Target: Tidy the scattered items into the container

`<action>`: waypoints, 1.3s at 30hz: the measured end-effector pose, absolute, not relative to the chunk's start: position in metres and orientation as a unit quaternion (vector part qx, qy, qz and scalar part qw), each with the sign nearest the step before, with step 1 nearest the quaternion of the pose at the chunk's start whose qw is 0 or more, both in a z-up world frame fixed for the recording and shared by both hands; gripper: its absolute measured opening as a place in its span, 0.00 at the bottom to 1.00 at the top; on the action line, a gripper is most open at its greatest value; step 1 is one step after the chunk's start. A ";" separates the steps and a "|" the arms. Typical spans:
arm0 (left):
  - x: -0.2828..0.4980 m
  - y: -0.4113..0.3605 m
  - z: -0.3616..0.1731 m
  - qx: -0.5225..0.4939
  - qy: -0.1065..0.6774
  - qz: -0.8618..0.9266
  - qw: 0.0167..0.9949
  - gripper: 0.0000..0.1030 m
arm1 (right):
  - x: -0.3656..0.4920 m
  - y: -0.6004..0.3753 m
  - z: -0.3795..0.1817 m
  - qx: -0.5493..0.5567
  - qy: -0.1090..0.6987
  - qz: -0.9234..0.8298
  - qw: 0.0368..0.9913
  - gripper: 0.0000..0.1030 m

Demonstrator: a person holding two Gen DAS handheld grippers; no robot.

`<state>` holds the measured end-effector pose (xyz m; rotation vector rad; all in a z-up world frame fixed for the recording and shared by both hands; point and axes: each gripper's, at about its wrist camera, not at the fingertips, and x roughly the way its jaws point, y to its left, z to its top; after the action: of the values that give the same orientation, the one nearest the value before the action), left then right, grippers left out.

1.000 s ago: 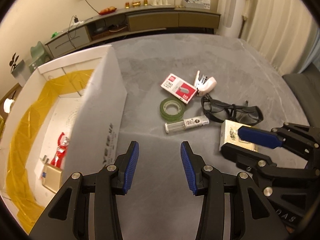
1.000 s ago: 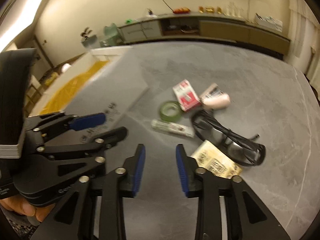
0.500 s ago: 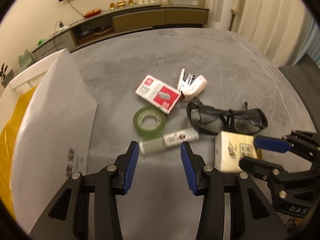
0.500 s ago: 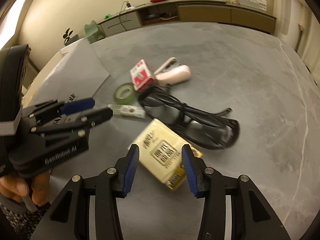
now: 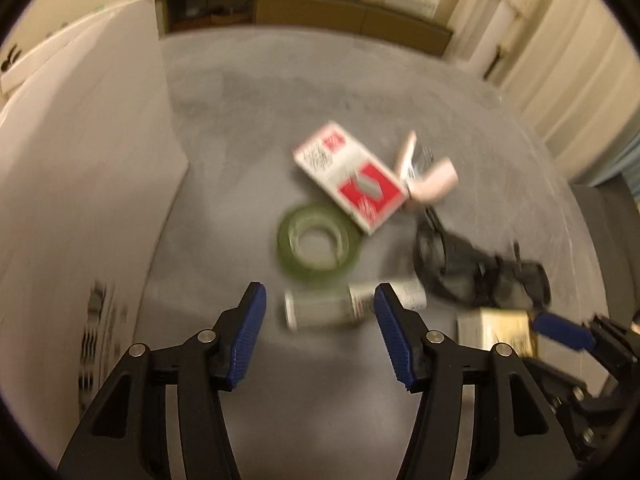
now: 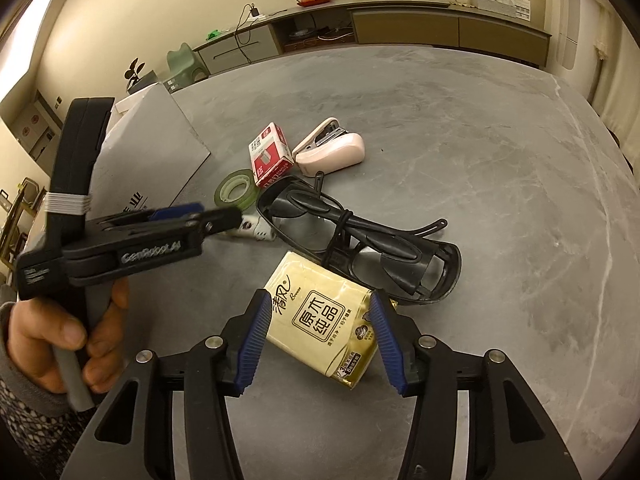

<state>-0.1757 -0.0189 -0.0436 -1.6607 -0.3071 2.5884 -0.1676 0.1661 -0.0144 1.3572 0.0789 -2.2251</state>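
Observation:
My left gripper (image 5: 318, 334) is open, its blue fingers either side of a small clear tube with a white label (image 5: 340, 306) on the grey table. Beyond it lie a green tape roll (image 5: 318, 244), a red and white staples box (image 5: 350, 176), a pink stapler (image 5: 430, 178) and black glasses (image 5: 480, 268). My right gripper (image 6: 318, 342) is open and straddles a yellow tissue pack (image 6: 324, 314). The left gripper also shows in the right wrist view (image 6: 200, 220), over the tube (image 6: 256, 230).
The white cardboard box's flap (image 5: 80, 184) stands at the left and also shows in the right wrist view (image 6: 148, 148). The glasses (image 6: 360, 248) touch the tissue pack's far edge. A sideboard (image 6: 400, 28) runs along the far wall. A dark chair (image 5: 604, 232) is at the right.
Both grippers moved forward and down. The left now brackets the tube and the right brackets the tissue pack. Both sets of fingers opened wider.

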 end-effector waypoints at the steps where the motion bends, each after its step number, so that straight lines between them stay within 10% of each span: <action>1: -0.171 -0.014 -0.042 -0.551 -0.097 0.828 0.042 0.57 | -0.167 0.167 -0.014 0.502 0.031 -0.823 0.263 0.51; 30: -0.167 0.022 -0.042 -0.496 0.031 0.865 0.067 0.57 | -0.159 0.178 -0.026 0.498 0.043 -0.826 0.259 0.67; 39: -0.145 0.018 -0.036 -0.514 0.000 0.855 0.069 0.53 | -0.166 0.186 -0.029 0.535 0.005 -0.798 0.278 0.45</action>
<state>-0.1446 0.0181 -0.0363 -1.5468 -0.0008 2.5740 -0.1657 0.1861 -0.0288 1.4356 0.0128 -2.1425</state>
